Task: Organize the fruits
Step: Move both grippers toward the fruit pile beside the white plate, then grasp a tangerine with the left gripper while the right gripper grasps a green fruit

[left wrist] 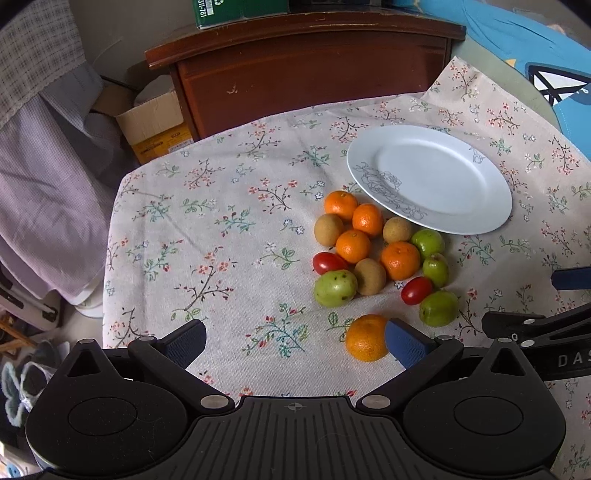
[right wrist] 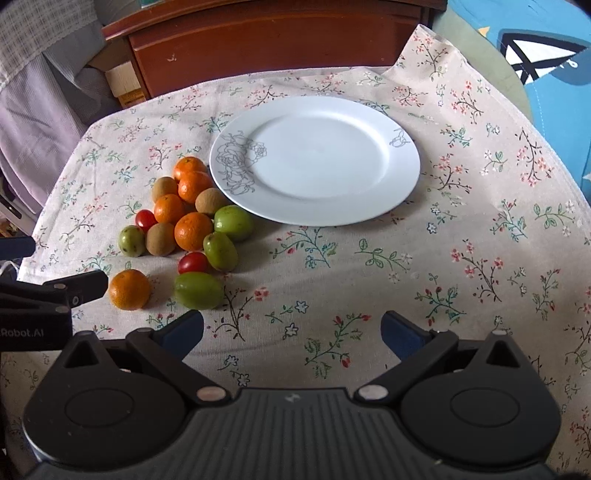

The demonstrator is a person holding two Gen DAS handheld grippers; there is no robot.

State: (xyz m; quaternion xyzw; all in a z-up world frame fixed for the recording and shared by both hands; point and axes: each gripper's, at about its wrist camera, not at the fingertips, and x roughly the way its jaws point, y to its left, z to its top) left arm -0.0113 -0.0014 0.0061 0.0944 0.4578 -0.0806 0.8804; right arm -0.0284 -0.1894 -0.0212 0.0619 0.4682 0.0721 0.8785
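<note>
A lone orange (left wrist: 365, 338), round and dimpled, sits on the floral surface (left wrist: 229, 258) at six o'clock from the fruit pile (left wrist: 384, 254) beside the empty plate (left wrist: 491, 206). The left gripper (left wrist: 295, 341) has jaws apart, the orange against its right pad. The right gripper (right wrist: 291, 332) is spread over bare cloth.

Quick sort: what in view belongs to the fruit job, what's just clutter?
Job: oranges, green fruits, kiwis, tomatoes, plate, left claw and right claw, both open.

Clutter: wooden cabinet, cardboard box, green box, hanging clothes.
</note>
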